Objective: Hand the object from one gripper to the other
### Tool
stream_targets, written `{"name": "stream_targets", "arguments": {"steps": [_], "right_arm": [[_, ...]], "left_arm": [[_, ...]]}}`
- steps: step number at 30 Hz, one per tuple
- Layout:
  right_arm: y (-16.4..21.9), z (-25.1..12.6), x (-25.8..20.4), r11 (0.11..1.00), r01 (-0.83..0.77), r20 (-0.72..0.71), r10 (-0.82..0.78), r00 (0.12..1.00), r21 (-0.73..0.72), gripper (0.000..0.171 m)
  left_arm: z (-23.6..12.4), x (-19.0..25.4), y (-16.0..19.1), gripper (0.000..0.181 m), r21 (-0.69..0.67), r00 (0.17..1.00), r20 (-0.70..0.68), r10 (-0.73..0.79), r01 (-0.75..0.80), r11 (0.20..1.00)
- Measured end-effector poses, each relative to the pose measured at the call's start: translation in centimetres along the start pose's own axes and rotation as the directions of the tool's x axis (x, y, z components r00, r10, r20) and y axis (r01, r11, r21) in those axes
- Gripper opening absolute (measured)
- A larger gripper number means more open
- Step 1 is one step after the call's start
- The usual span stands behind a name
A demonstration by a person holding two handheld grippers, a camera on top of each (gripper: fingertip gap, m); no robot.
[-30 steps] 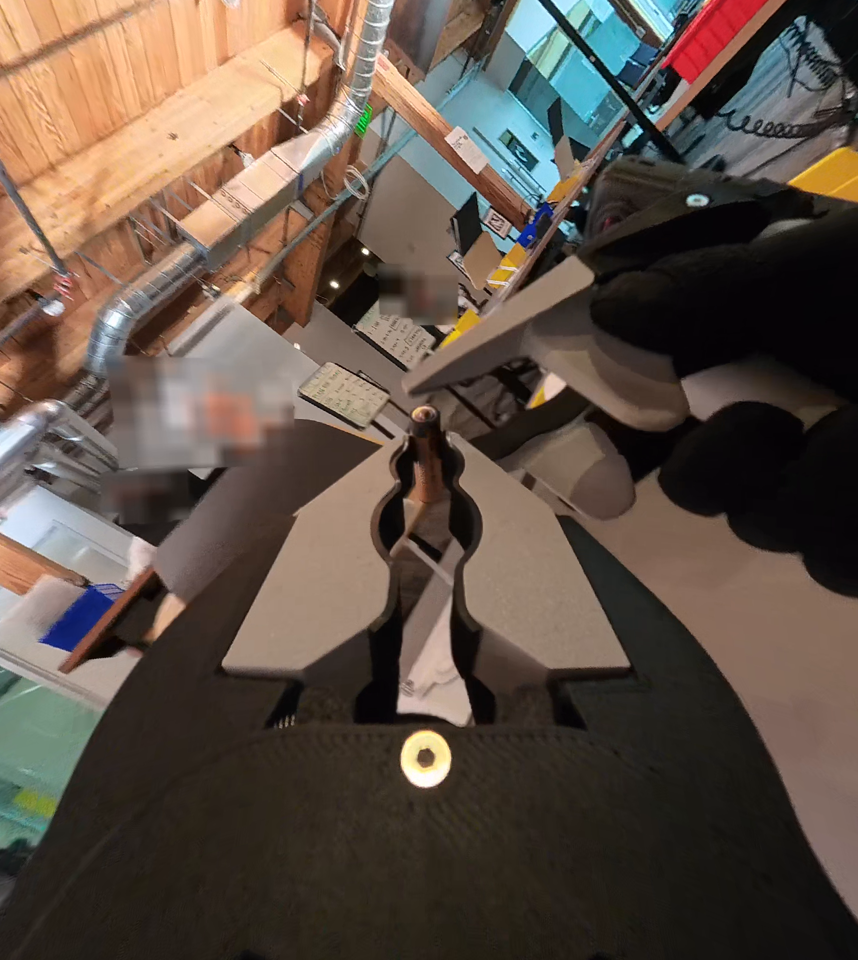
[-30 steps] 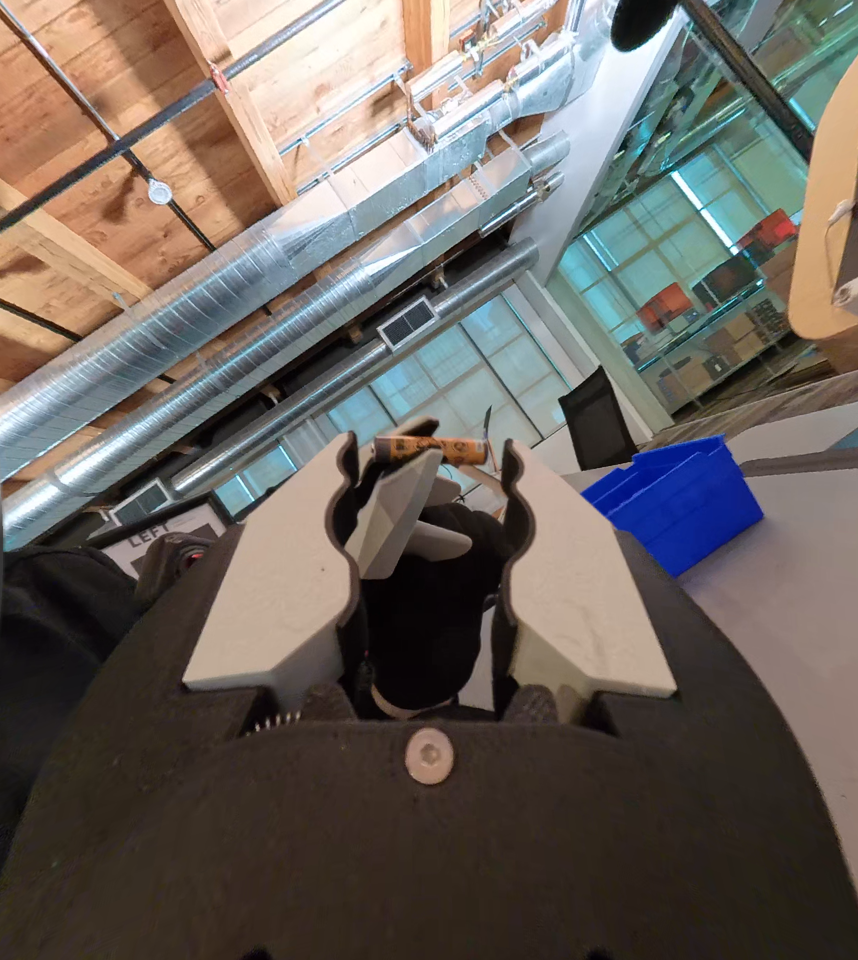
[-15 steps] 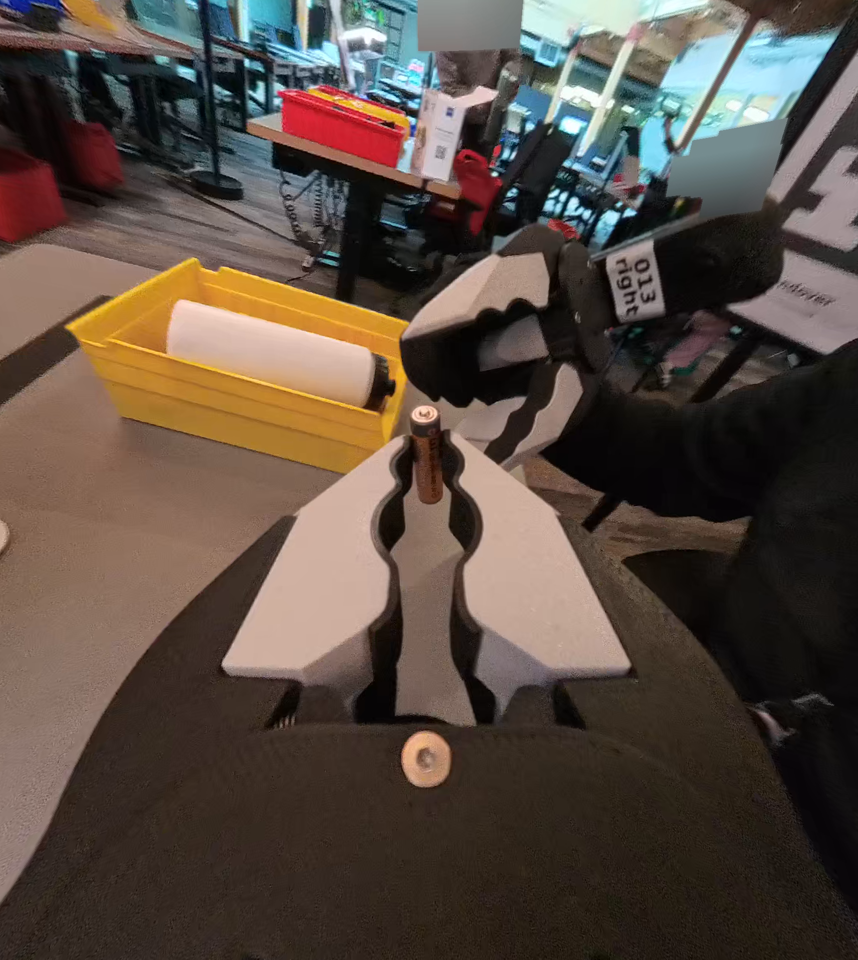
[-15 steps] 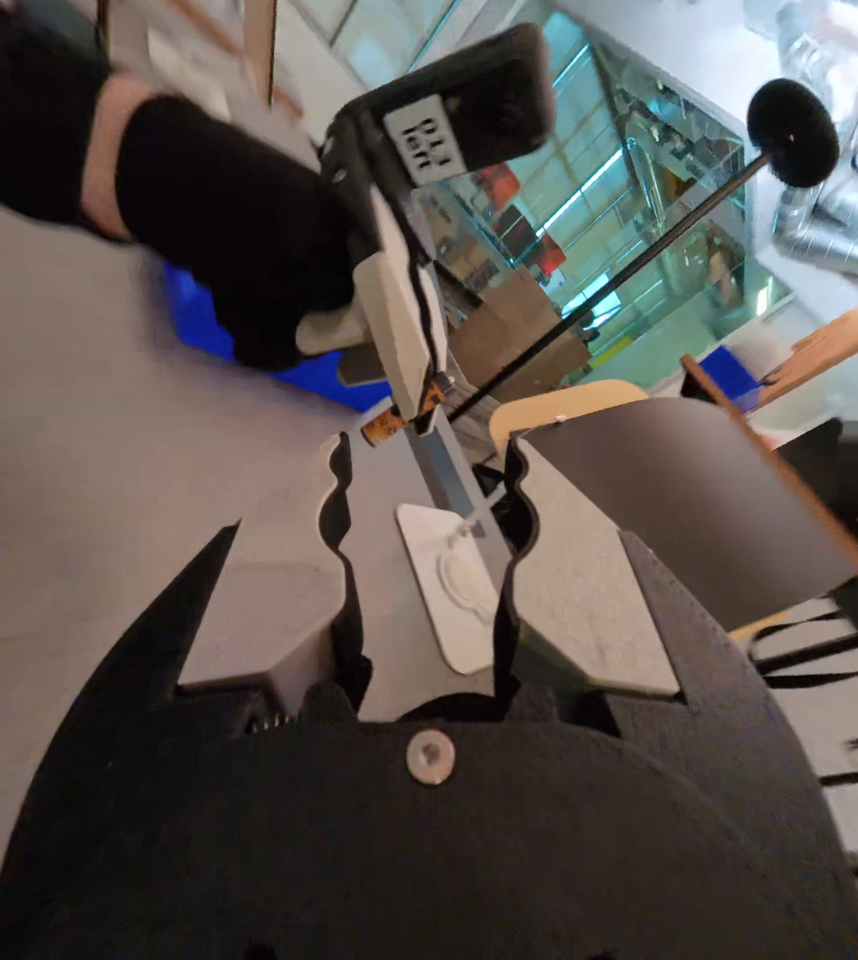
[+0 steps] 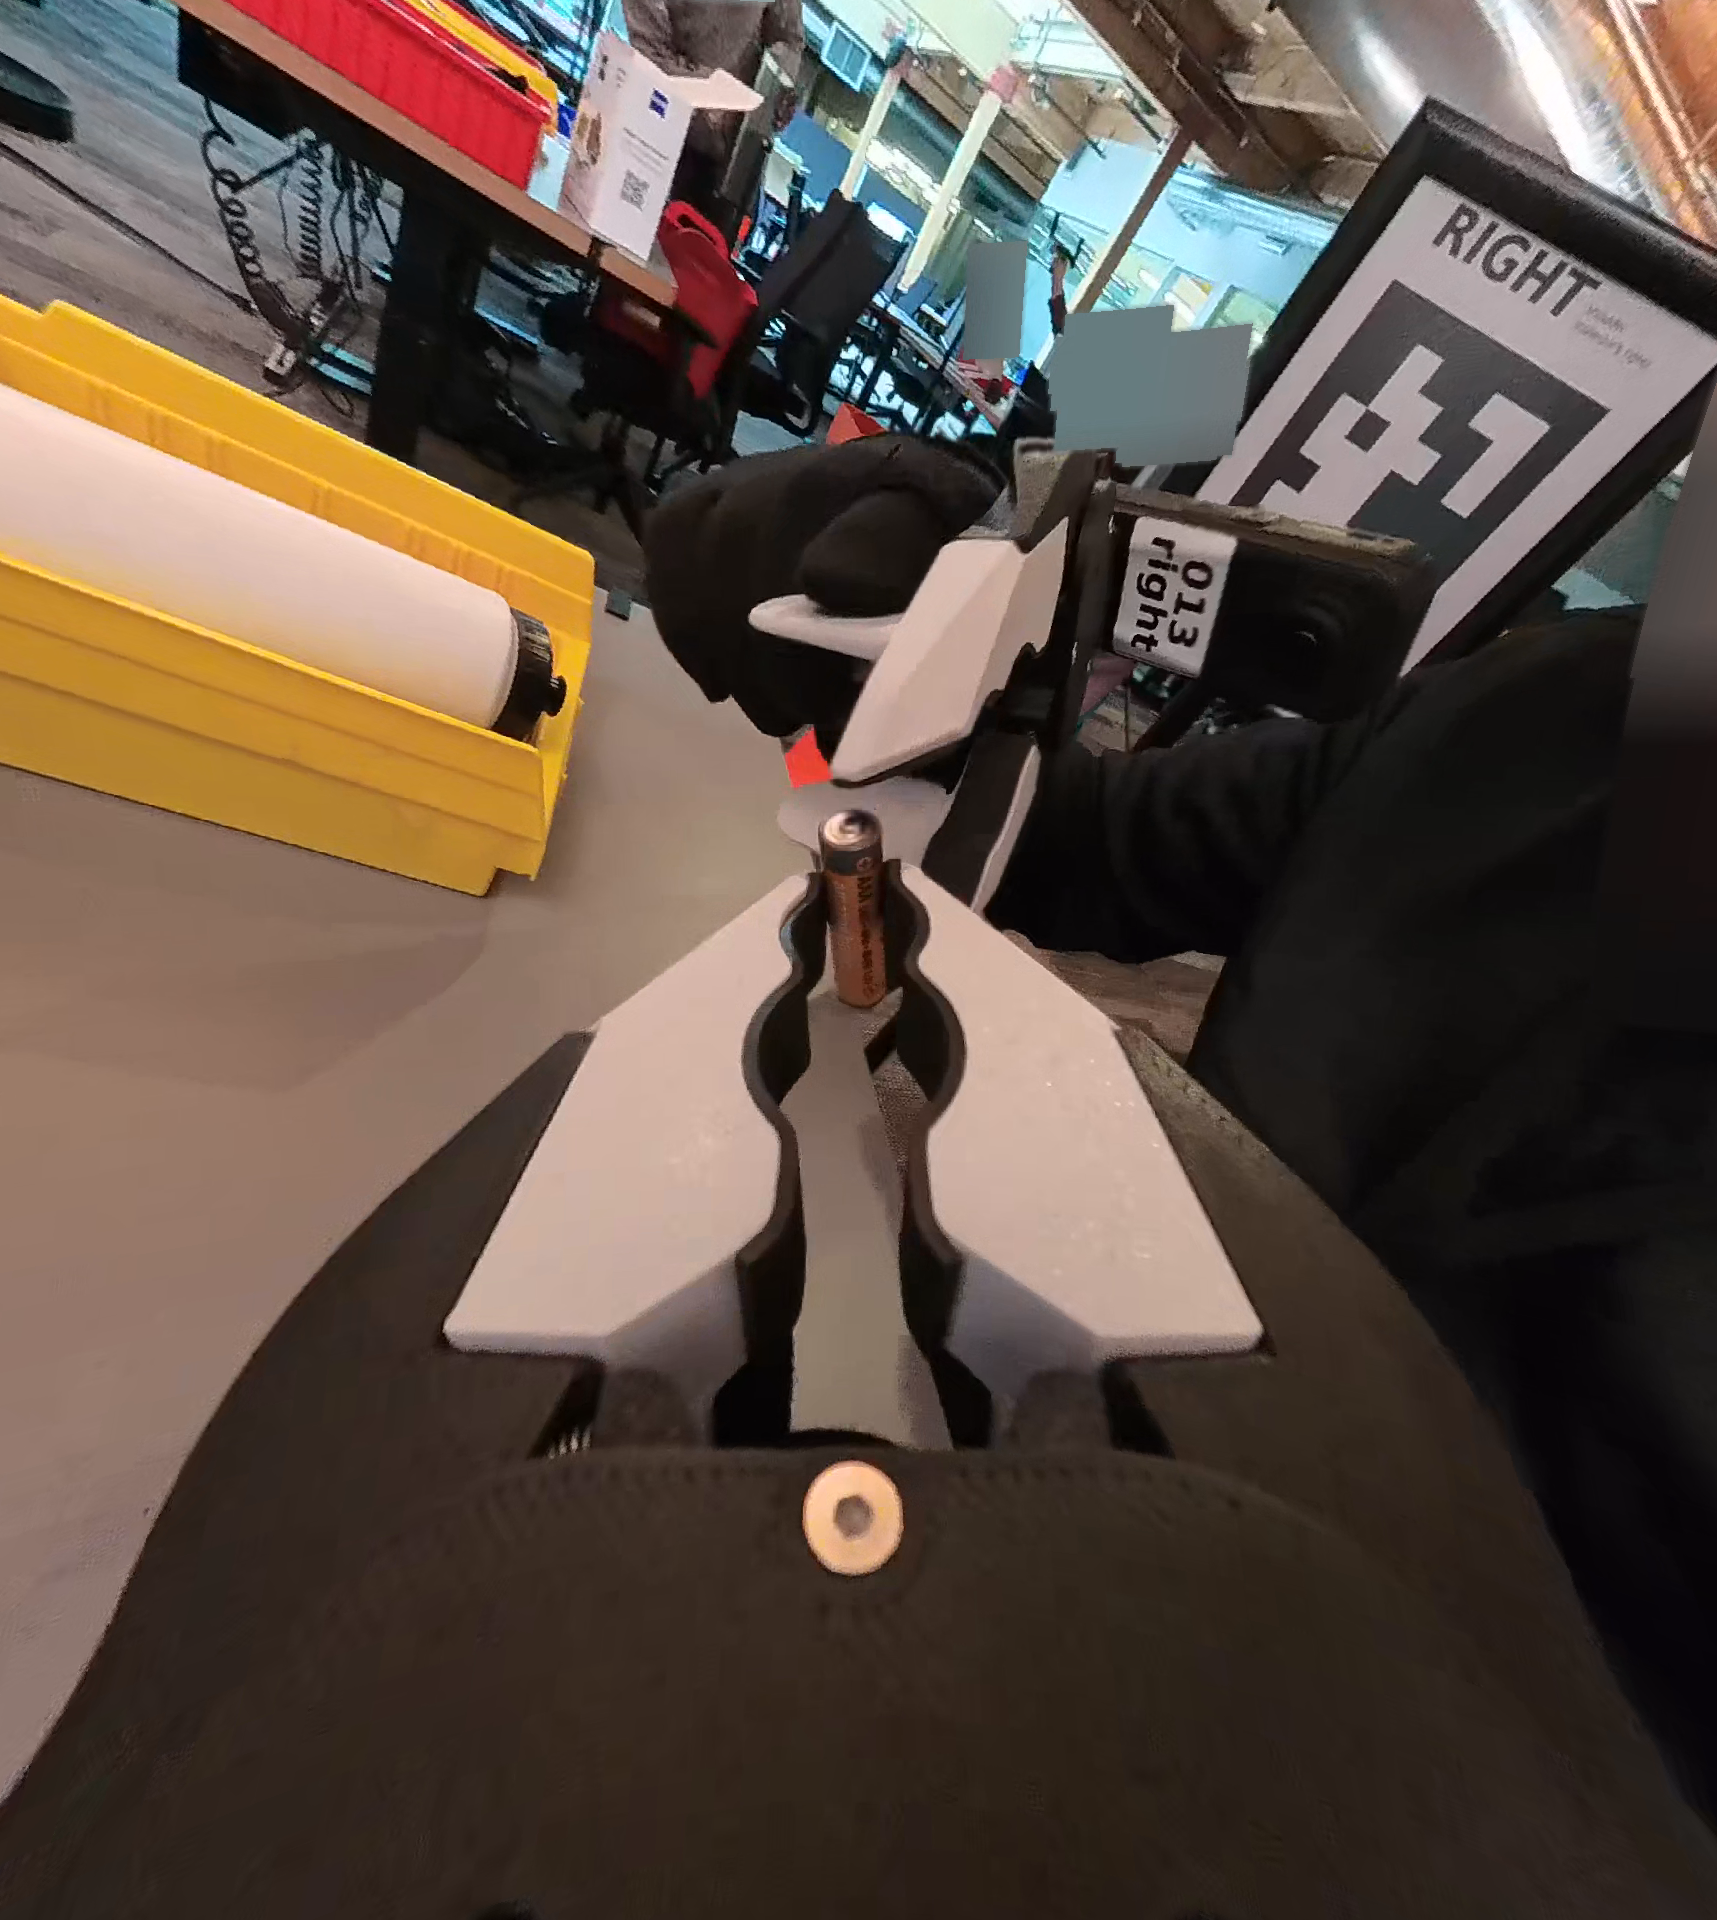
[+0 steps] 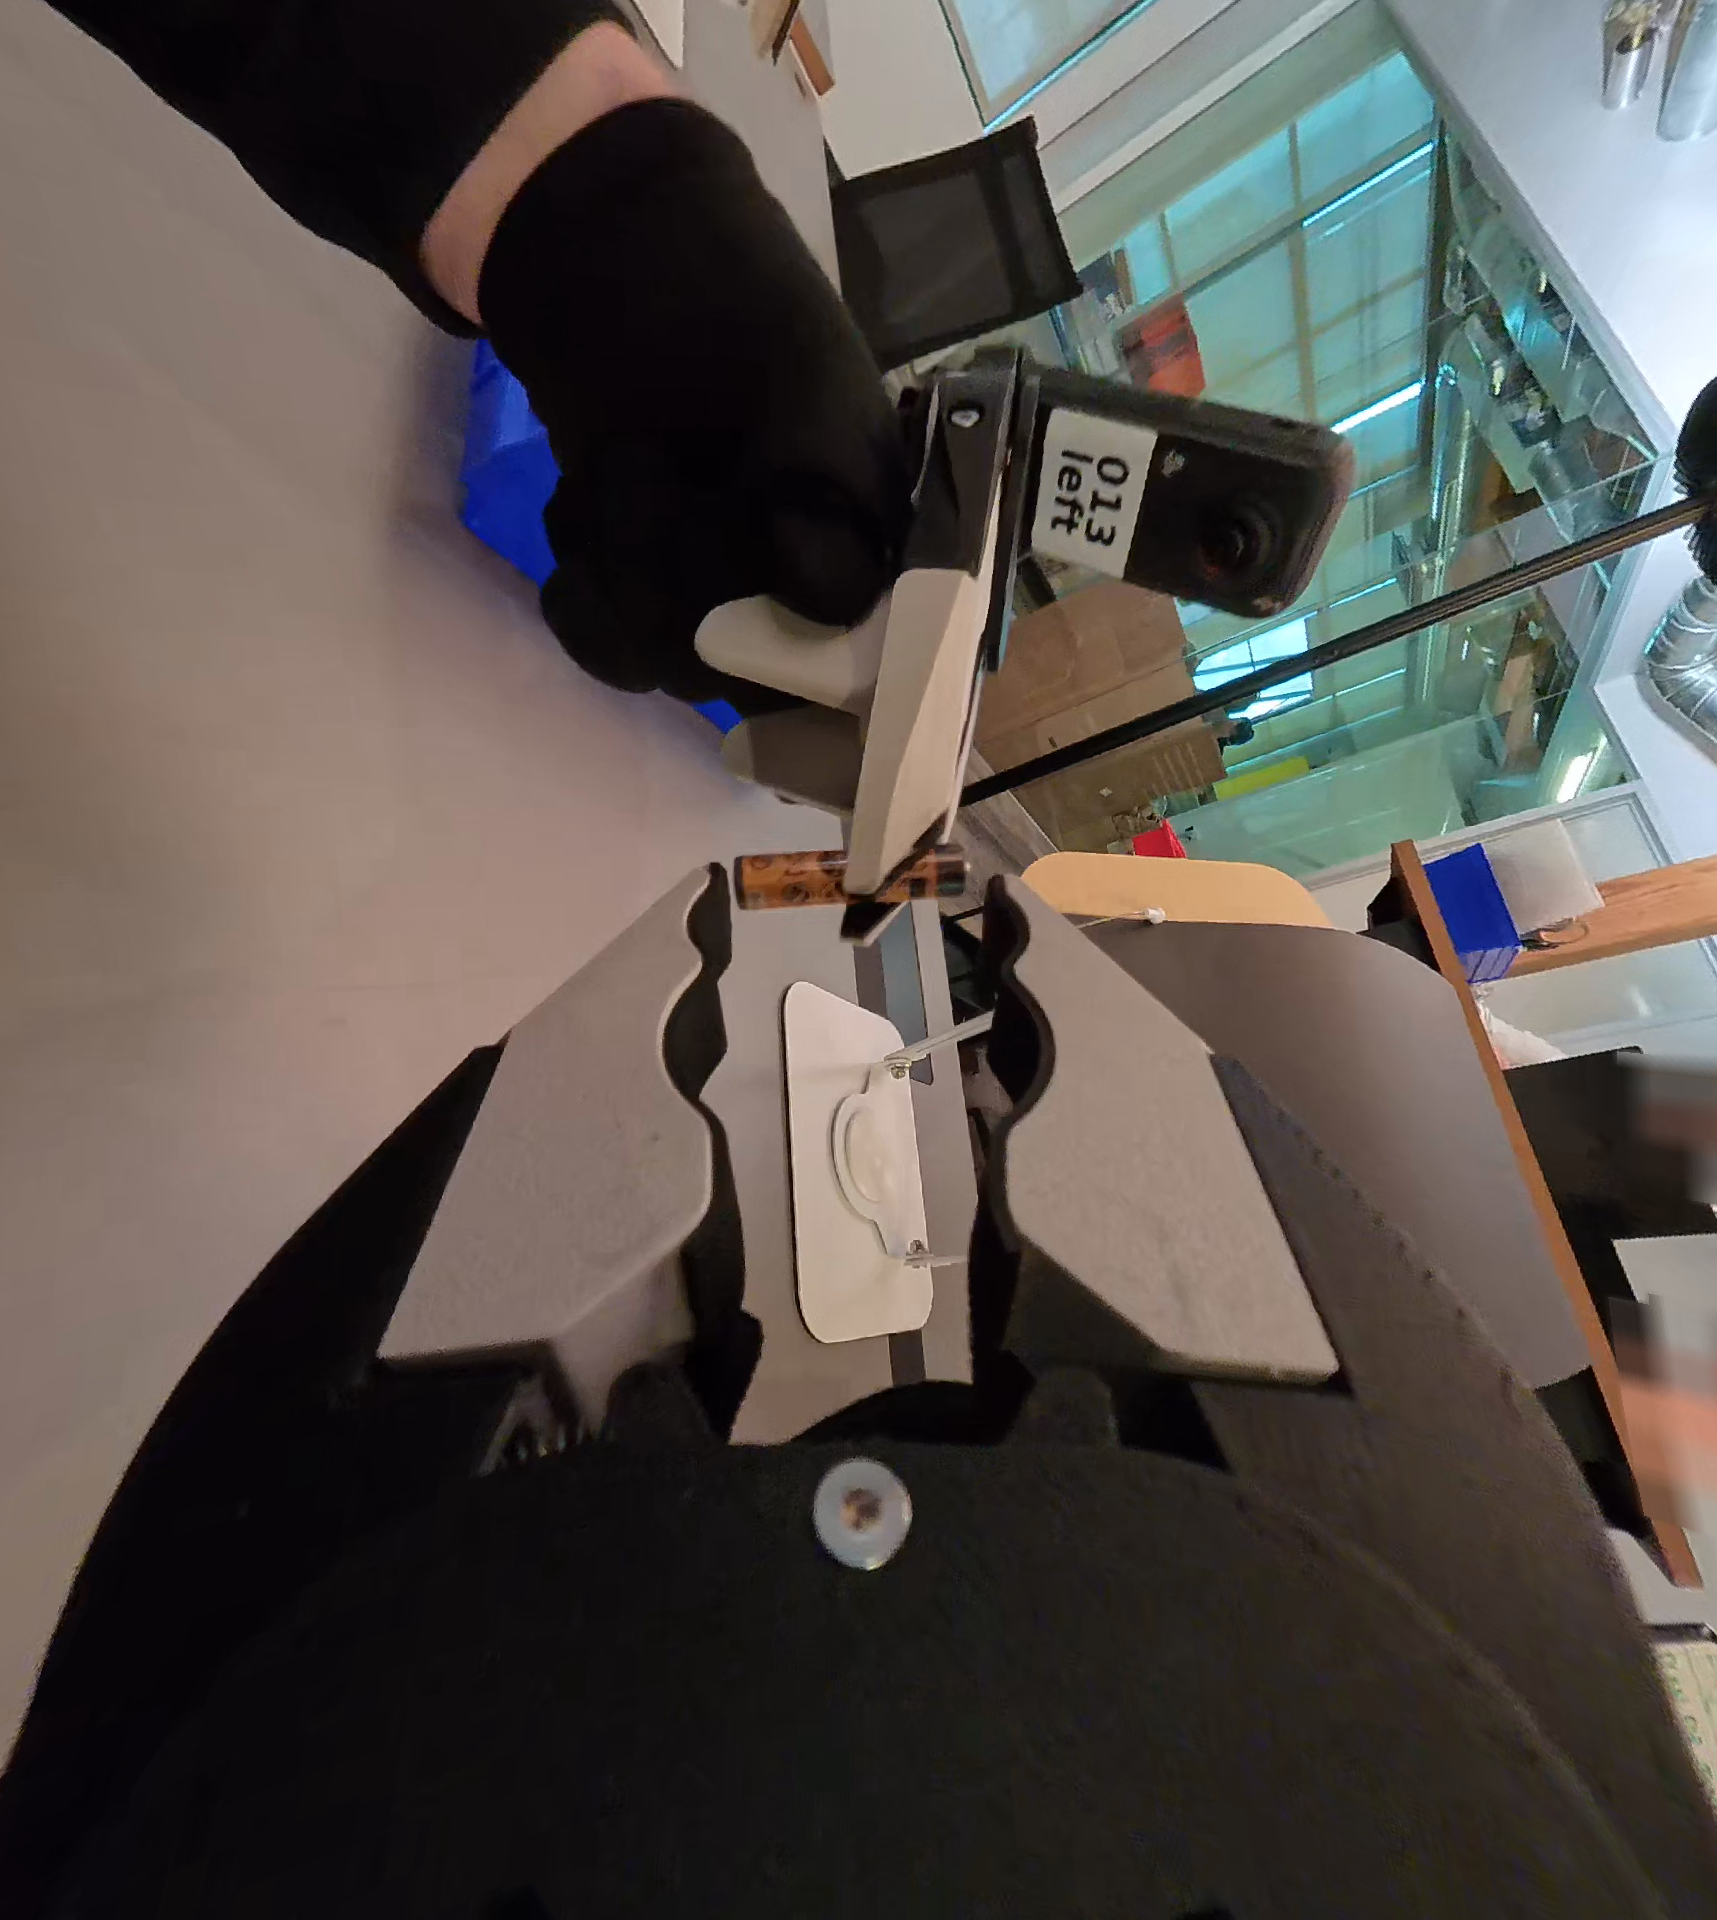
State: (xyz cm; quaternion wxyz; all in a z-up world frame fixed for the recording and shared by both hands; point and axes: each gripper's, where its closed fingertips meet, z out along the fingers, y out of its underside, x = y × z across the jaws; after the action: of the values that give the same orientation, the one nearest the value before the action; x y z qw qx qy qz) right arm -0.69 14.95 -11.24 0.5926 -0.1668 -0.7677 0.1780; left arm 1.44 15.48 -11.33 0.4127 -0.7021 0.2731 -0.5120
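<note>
In the left wrist view, a yellow bin point(image 5: 241, 727) sits on the grey desk point(image 5: 158, 1039) toward its far left edge, and a white roller point(image 5: 210, 561) with a black end cap lies along the inside of it. To the right of the bin, the left gripper point(image 5: 856, 914) has its fingers drawn in narrow around a battery point(image 5: 856, 914), a brown-and-black cell pinched at the very tips in the outermost notch. The battery crosses the fingers, its metal cap poking out past the upper face of the tips and its lower end showing below the pinch. Just beyond the cap, near it but not clearly touching, is the right gripper point(image 5: 869, 795), carried by a black-gloved hand point(image 5: 792, 582); from this side its fingers point(image 5: 947, 665) overlap, so their spread cannot be told here. Farther right, a black-and-white marker board point(image 5: 1456, 416) leans behind the glove's sleeve.

In the right wrist view, the desk point(image 6: 106, 727) fills the left side. The other gloved hand point(image 6: 688, 416) brings the left gripper point(image 6: 869, 899) in from above, its grey fingers point(image 6: 921, 748) seen edge-on and clamped on the middle of the battery point(image 6: 786, 878). The battery lies crosswise just ahead of the right gripper point(image 6: 854, 894), whose fingers stand wide apart; the left end of the cell is near the left fingertip point(image 6: 698, 894) and the right end falls short of the right one, with a gap on both sides. A white plate point(image 6: 859, 1164) lies on the desk between those open fingers. A blue bin point(image 6: 506, 488) peeks out behind the glove.
</note>
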Motion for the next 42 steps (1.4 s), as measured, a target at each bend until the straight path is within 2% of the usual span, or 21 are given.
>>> {"name": "stream_targets", "arguments": {"steps": [17, 18, 21, 22, 24, 26, 28, 31, 34, 42], "right_arm": [[0.0, -0.2, -0.4, 1.000, -0.025, 0.031, 0.025, 0.999, 0.002, 0.042], [0.0, -0.3, -0.3, 0.999, -0.042, 0.030, 0.042, 0.999, 0.008, 0.042], [0.2, -0.6, 0.2, 0.994, -0.107, 0.009, 0.107, 0.994, 0.028, 0.041], [0.1, -0.8, 0.4, 0.987, -0.150, 0.011, 0.150, 0.989, 0.051, 0.041], [-0.1, -1.3, 0.9, 0.958, -0.261, 0.020, 0.260, 0.965, 0.117, 0.042], [-0.4, -2.0, 1.3, 0.911, -0.363, 0.046, 0.361, 0.931, 0.194, 0.041], [-0.7, -2.7, 1.6, 0.854, -0.449, 0.084, 0.443, 0.892, 0.262, 0.042], [-0.7, -3.3, 2.0, 0.797, -0.514, 0.115, 0.506, 0.855, 0.317, 0.041], [-0.8, -3.6, 1.8, 0.778, -0.533, 0.138, 0.519, 0.844, 0.333, 0.041], [-1.1, -4.0, 1.5, 0.761, -0.546, 0.170, 0.522, 0.836, 0.349, 0.041]], "left_arm": [[0.3, 0.0, 0.0, 0.009, 0.011, 0.999, -0.036, -0.007, 0.007, 1.000], [0.3, 0.0, -0.2, 0.013, 0.019, 1.000, -0.028, 0.001, 0.000, 1.000], [-0.3, -0.5, -1.6, 0.048, 0.088, 0.996, 0.058, 0.060, -0.065, 0.994], [-0.6, -0.7, -2.1, 0.055, 0.101, 0.988, 0.112, 0.111, -0.122, 0.987], [-1.2, -0.6, -2.7, 0.058, 0.101, 0.947, 0.216, 0.239, -0.265, 0.959], [-1.3, 0.2, -3.1, 0.054, 0.065, 0.868, 0.299, 0.396, -0.432, 0.899], [-0.8, 1.6, -3.1, 0.049, 0.043, 0.815, 0.305, 0.493, -0.529, 0.847], [-0.1, 2.1, -2.5, 0.049, -0.024, 0.752, 0.318, 0.578, -0.603, 0.797], [0.4, 1.9, -2.2, 0.047, -0.080, 0.693, 0.343, 0.634, -0.651, 0.755], [0.7, 2.2, -2.3, 0.050, -0.077, 0.666, 0.335, 0.666, -0.685, 0.724]]}}
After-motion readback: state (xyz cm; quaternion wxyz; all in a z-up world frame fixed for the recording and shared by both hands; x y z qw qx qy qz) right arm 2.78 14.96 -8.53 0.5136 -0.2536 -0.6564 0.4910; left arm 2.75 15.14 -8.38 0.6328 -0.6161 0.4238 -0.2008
